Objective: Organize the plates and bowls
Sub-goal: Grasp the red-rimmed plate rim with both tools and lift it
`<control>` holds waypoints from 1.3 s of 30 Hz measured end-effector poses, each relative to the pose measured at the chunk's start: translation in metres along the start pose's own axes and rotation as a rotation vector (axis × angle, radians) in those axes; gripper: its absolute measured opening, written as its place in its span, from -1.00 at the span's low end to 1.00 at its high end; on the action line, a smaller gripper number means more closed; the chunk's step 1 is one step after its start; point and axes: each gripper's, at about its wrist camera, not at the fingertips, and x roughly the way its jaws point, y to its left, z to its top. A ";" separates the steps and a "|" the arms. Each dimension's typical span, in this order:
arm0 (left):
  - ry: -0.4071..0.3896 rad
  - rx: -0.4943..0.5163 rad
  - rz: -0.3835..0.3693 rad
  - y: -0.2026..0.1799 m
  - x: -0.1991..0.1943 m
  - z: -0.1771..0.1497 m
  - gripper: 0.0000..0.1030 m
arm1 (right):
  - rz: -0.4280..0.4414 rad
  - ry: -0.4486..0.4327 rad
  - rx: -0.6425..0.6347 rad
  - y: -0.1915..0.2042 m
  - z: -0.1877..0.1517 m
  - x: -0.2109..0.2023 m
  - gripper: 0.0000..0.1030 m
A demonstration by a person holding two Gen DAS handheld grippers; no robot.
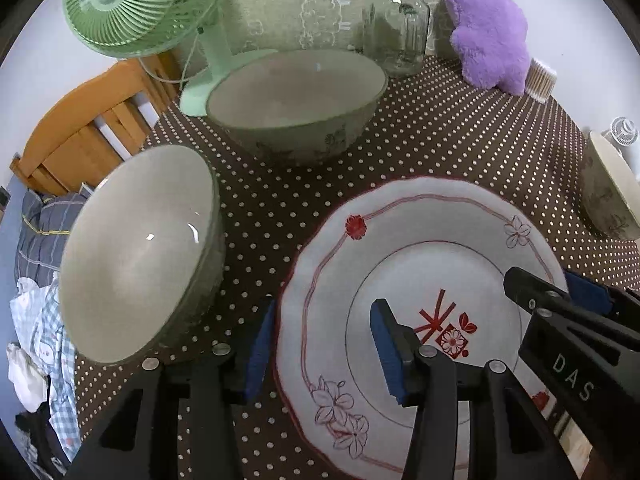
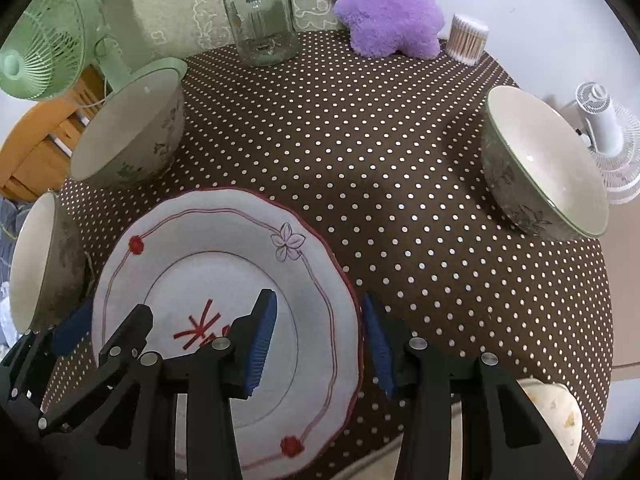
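Note:
A white plate (image 1: 420,248) with red rim and flower pattern lies on the dotted tablecloth; it also shows in the right wrist view (image 2: 224,248). My left gripper (image 1: 324,350) is open, its jaws straddling the plate's left rim. My right gripper (image 2: 320,344) is open, its jaws straddling the plate's right rim. Each gripper shows in the other's view. One cream bowl (image 1: 140,256) stands left of the plate, a second bowl (image 1: 296,100) behind it, and a third bowl (image 2: 540,164) at the right.
A green fan (image 1: 136,4), a glass jar (image 1: 396,24), a purple plush (image 1: 488,28) and a cotton swab tub (image 2: 468,38) line the table's back. A small white fan (image 2: 608,136) stands at the right edge. A wooden chair (image 1: 88,128) is at left.

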 end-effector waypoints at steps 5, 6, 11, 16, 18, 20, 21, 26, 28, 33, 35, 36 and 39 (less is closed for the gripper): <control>-0.007 0.015 0.011 -0.004 0.004 0.001 0.02 | -0.002 0.012 0.002 0.002 0.002 0.008 -0.07; -0.006 0.015 0.011 -0.005 0.004 0.002 0.02 | -0.004 0.011 -0.004 0.003 0.002 0.008 -0.07; 0.002 0.016 0.003 -0.005 0.004 0.003 0.00 | -0.013 0.018 -0.010 0.006 0.001 0.008 -0.07; 0.001 0.012 0.000 -0.004 -0.002 -0.001 -0.02 | -0.017 0.022 -0.017 0.008 -0.004 0.002 -0.07; -0.005 0.010 -0.002 -0.002 -0.006 -0.002 -0.02 | -0.017 0.019 -0.016 0.010 -0.006 -0.002 -0.07; -0.008 0.008 -0.005 0.000 -0.011 -0.003 -0.02 | -0.018 0.012 -0.015 0.011 -0.008 -0.007 -0.07; -0.012 0.011 -0.008 0.001 -0.014 -0.003 -0.02 | -0.019 0.009 -0.015 0.012 -0.009 -0.009 -0.07; -0.034 0.015 -0.018 0.006 -0.032 -0.007 -0.02 | -0.028 -0.011 -0.014 0.016 -0.015 -0.026 -0.07; -0.043 0.014 -0.024 0.008 -0.039 -0.008 -0.02 | -0.033 -0.021 -0.009 0.017 -0.019 -0.036 -0.07; -0.069 0.025 -0.046 0.012 -0.061 -0.015 -0.02 | -0.049 -0.043 0.011 0.019 -0.029 -0.061 -0.07; -0.078 0.032 -0.054 0.015 -0.068 -0.017 -0.02 | -0.054 -0.052 0.018 0.020 -0.032 -0.069 -0.07; -0.081 0.032 -0.058 0.016 -0.071 -0.018 -0.02 | -0.058 -0.056 0.021 0.021 -0.034 -0.074 -0.07; -0.094 0.038 -0.073 0.020 -0.082 -0.022 -0.01 | -0.071 -0.069 0.029 0.023 -0.041 -0.087 -0.07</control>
